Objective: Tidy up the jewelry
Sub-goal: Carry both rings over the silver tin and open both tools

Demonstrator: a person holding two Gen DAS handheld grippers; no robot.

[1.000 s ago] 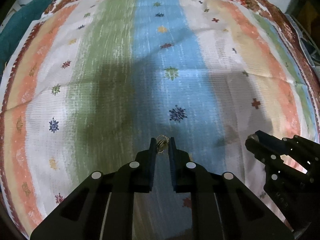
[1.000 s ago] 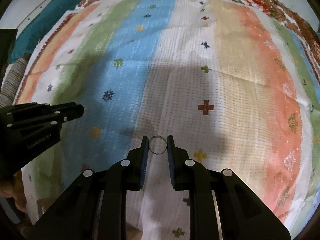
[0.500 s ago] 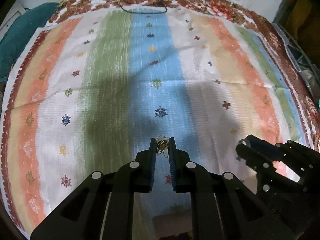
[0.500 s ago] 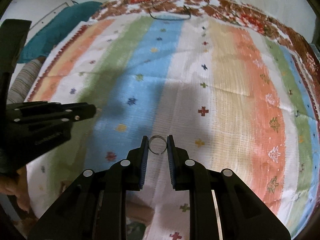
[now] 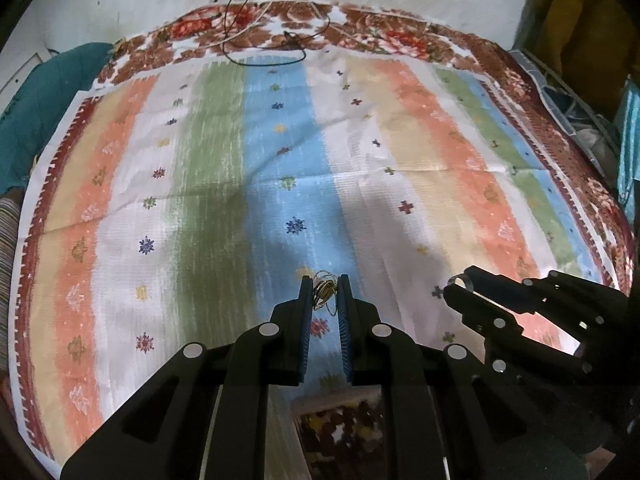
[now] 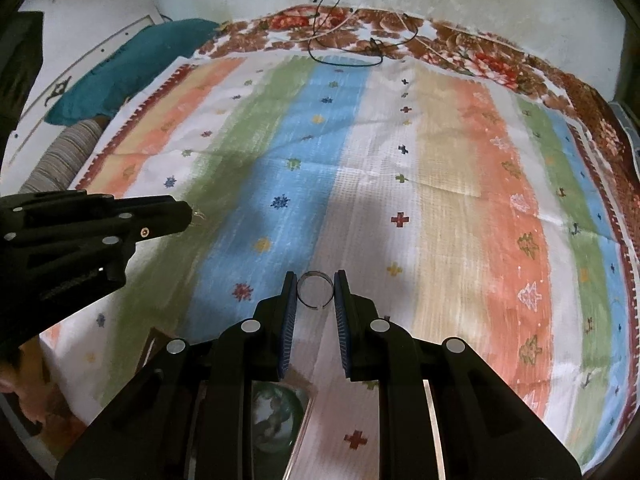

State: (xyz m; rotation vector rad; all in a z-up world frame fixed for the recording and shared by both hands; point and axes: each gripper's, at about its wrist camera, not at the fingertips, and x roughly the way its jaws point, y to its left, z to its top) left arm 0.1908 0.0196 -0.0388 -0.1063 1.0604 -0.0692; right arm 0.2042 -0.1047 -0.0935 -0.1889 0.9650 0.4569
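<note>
Both hands loaded above the striped bedspread [image 5: 224, 152]: left gripper [image 5: 324, 294] pinches gold wire earrings [image 5: 323, 295], right gripper [image 6: 315, 290] clamps a silver ring [image 6: 315, 290]. Carrying step, I'd say; next needs a drop-off spot.

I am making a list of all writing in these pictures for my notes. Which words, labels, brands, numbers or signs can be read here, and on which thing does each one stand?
No text can be read in either view.
The left gripper has raised lettering on its black side body in the right wrist view: too blurred to read.
The striped cloth bears only woven crosses, flowers and tree shapes, no writing.
</note>
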